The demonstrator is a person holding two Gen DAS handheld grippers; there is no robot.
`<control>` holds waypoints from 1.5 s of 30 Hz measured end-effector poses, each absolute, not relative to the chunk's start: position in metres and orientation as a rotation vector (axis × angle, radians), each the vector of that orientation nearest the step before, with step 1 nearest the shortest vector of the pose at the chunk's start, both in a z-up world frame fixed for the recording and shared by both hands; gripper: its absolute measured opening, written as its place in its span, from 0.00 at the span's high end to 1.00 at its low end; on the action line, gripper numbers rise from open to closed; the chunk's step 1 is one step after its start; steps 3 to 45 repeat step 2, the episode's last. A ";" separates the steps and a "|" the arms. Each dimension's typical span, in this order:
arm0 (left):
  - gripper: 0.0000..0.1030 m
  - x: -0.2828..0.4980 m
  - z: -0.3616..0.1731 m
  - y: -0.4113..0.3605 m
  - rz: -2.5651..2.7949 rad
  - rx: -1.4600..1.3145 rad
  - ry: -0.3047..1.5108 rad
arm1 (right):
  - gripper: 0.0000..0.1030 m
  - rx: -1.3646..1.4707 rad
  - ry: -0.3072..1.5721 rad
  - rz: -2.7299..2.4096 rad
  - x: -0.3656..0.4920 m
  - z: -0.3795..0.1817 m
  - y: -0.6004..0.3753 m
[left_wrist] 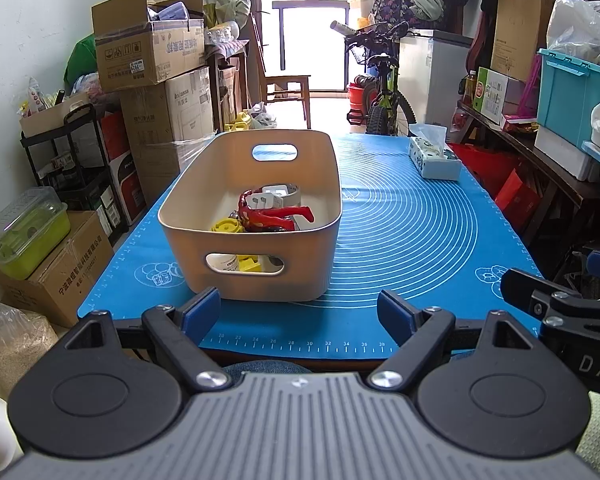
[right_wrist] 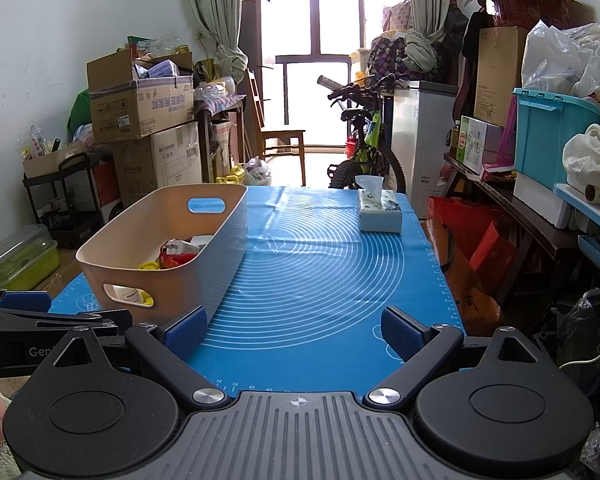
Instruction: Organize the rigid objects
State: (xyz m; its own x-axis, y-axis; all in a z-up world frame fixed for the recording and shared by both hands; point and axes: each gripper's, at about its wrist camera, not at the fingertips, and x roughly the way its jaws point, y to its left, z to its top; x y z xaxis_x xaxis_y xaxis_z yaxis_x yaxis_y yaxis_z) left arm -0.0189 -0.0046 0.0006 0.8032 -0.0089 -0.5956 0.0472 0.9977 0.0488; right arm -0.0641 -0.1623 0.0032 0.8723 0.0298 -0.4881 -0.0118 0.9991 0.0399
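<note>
Both tongs, left [left_wrist: 300, 312] and right [right_wrist: 296, 330], gaping wide, gripping nothing; bin [left_wrist: 256, 276] with toys at twelve o'clock on worktop [left_wrist: 400, 240].

The right gripper [right_wrist: 298, 330] stands open above the blue mat [right_wrist: 320, 272]. The beige basket [right_wrist: 220, 248] at left holds small items, perhaps toys. A tissue box [right_wrist: 380, 212] sits far right.

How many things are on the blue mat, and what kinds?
Beige bin with toys inside: 1
Tissue box: 1
Total sitting right on the blue mat: 2
The toys heaped in the bin overlap too much to count.
</note>
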 end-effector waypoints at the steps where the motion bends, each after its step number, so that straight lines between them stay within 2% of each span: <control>1: 0.17 -0.018 0.001 -0.006 -0.030 0.063 0.637 | 0.09 0.036 0.511 0.022 -0.064 0.003 -0.162; 45: 0.17 -0.019 0.000 -0.004 -0.031 0.062 0.638 | 0.09 0.036 0.511 0.022 -0.064 0.003 -0.162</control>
